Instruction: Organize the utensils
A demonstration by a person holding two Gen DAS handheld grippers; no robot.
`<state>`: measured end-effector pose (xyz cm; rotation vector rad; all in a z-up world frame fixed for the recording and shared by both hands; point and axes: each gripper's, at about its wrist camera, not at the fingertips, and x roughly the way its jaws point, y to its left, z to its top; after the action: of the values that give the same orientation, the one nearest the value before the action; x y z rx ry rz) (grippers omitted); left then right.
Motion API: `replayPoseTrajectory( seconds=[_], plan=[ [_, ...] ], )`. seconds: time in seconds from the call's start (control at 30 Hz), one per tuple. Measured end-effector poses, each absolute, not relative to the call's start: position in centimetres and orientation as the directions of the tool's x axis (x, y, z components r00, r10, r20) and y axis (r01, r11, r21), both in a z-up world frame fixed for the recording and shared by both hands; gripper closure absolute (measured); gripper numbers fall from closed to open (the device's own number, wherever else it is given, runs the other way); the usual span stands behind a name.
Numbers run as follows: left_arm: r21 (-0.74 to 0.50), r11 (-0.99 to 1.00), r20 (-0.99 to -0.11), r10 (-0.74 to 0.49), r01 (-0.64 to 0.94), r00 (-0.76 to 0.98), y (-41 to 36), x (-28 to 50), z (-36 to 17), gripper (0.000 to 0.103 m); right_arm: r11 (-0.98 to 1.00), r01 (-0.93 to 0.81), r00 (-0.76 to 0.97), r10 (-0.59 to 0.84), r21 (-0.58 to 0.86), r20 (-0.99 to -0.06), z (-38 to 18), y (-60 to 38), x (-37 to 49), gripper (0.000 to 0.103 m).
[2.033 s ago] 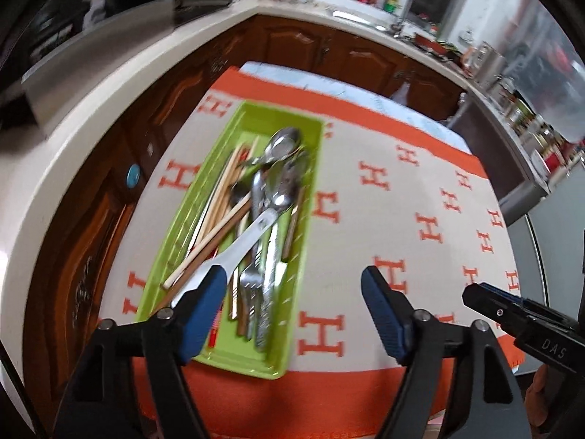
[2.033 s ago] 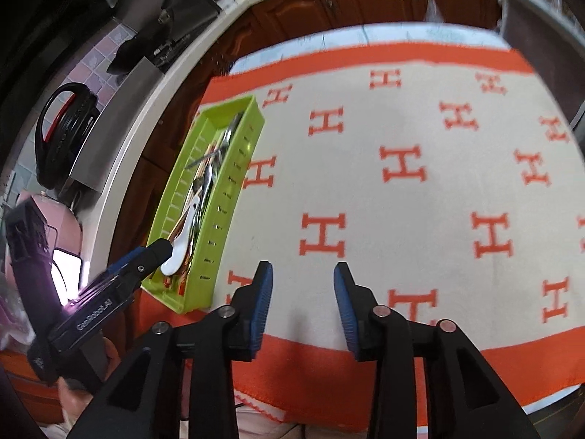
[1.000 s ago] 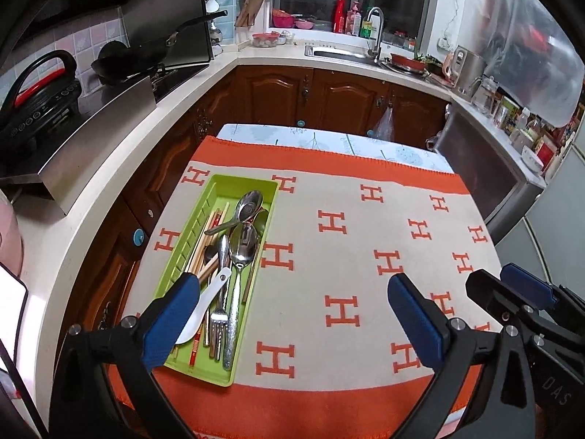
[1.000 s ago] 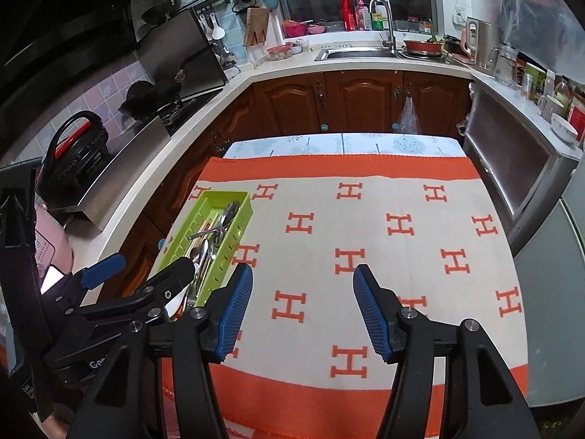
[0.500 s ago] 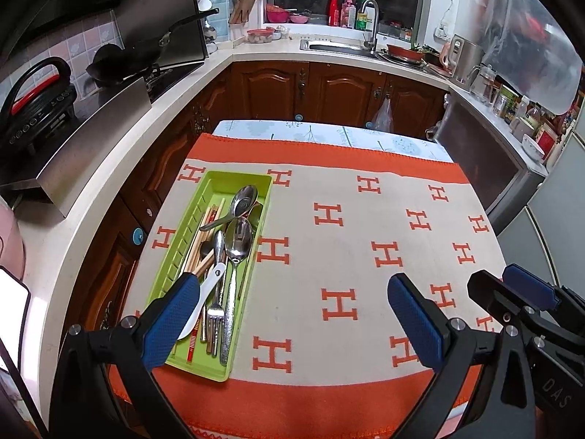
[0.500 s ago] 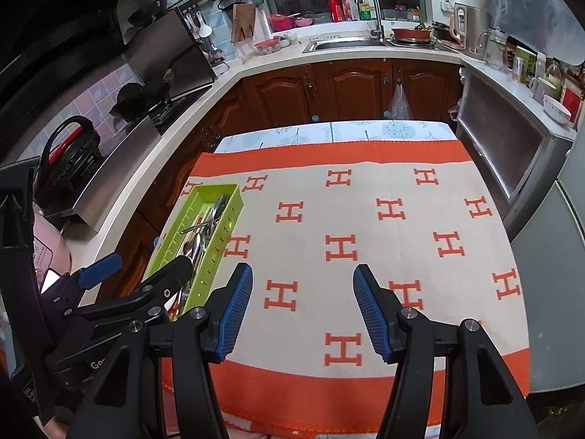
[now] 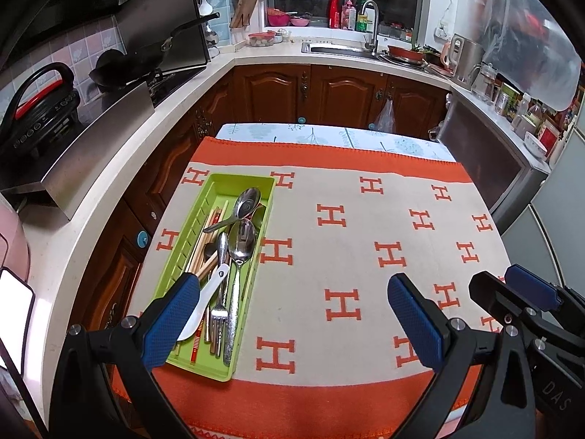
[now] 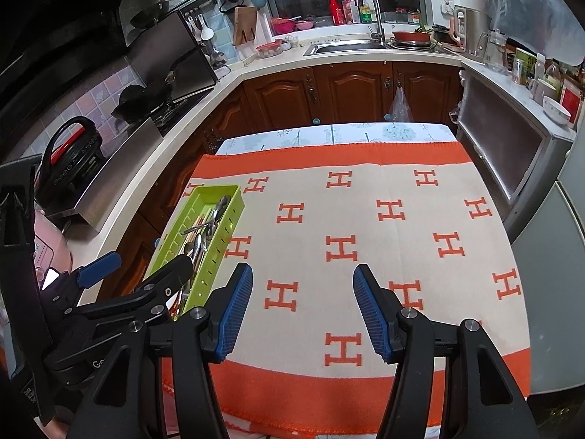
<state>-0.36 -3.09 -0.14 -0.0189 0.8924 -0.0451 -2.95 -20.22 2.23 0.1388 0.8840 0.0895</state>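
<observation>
A green utensil tray (image 7: 190, 236) (image 8: 234, 205) sits at the left side of the table on an orange and cream cloth (image 7: 365, 241) (image 8: 365, 219). It holds metal spoons (image 7: 244, 239), a fork (image 7: 218, 316), wooden chopsticks (image 7: 199, 252) and a white spoon (image 7: 204, 301). My left gripper (image 7: 290, 320) is open and empty, held above the table's near edge, its left finger over the tray's near end. My right gripper (image 8: 302, 311) is open and empty, to the right of the tray. Each gripper shows at the edge of the other's view.
Kitchen counters wrap around the table: a stove with pans (image 7: 146, 58) at left, a sink (image 7: 343, 49) at the back, jars and a bowl (image 8: 555, 108) at right. A pressure cooker (image 7: 36, 109) stands at far left. A steel cabinet (image 7: 486, 168) borders the table's right side.
Both grippers have pulled up and back from close over the table; the whole table and kitchen now show. The right gripper's jaws have opened wider. The utensils in the tray have not moved.
</observation>
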Motion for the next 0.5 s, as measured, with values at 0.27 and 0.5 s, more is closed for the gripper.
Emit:
replayPoseTrajectory(
  seconds=[0.27,0.5],
  plan=[
    [-0.035,0.999,-0.78,-0.049,0.035,0.624,-2.88,-0.41,-0.34,0.001,0.987,-0.015,0.63,0.135,0.161,-0.765,1.95,-20.24,-3.18,0.044],
    [-0.033,0.999,-0.781,-0.047,0.035,0.623,-2.86,-0.38,-0.42,0.001,0.987,-0.015,0.63,0.134,0.161,-0.765,1.95,-20.25,-3.17,0.044]
  ],
)
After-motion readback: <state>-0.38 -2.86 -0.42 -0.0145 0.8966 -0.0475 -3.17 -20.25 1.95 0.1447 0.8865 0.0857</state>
